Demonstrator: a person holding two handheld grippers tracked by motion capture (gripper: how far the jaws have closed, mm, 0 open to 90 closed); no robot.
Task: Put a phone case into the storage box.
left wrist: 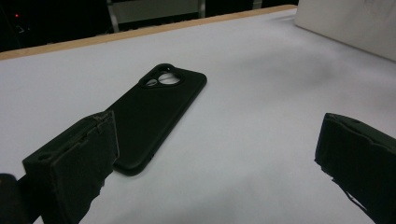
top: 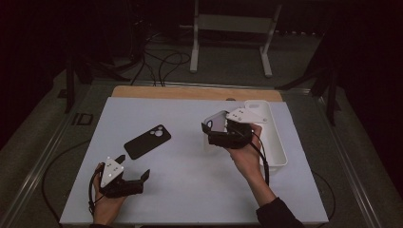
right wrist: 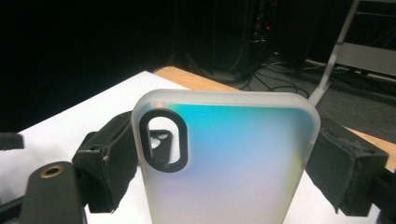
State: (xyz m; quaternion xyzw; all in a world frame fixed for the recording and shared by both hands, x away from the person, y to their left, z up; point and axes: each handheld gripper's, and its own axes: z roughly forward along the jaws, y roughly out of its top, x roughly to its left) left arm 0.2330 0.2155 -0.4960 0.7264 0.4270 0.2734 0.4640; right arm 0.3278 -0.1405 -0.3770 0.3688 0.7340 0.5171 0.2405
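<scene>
The see-through phone case in the right gripper view runs off the bottom edge, so its lower end is cut off. It also hides the spots where the two pads meet its sides. In the left gripper view, the left jaw covers the near corner of the black phone case, and the white tray is cut off at the top right corner. In the high view, the right gripper hides part of that tray.
</scene>
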